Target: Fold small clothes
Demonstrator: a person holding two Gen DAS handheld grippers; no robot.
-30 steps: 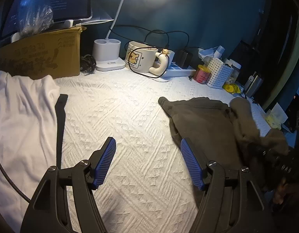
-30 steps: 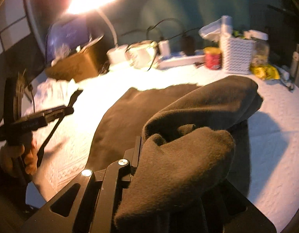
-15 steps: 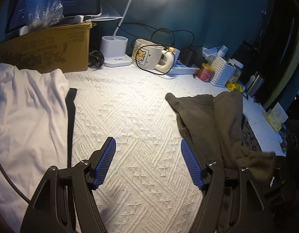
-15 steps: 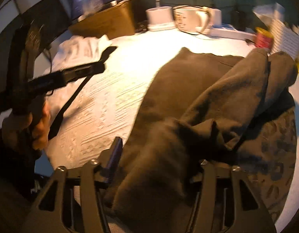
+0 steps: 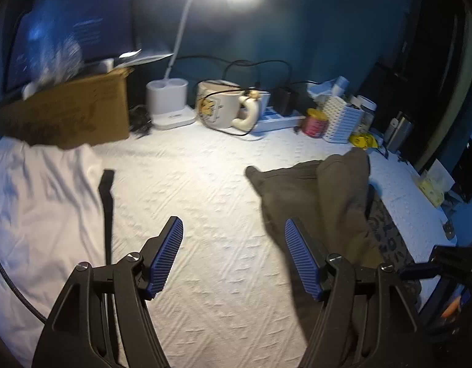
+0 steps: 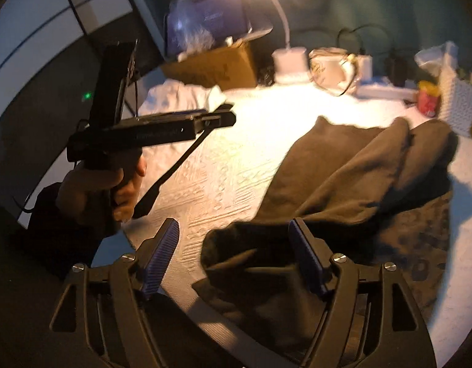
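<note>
Hovering spread and empty, the left tool [image 5: 234,256] and right tool [image 6: 234,257] flank the brown garment [image 6: 343,184] lying bunched at right of frame on the surface [image 5: 205,190]; grabbing one layer risks a lopsided fold.
</note>
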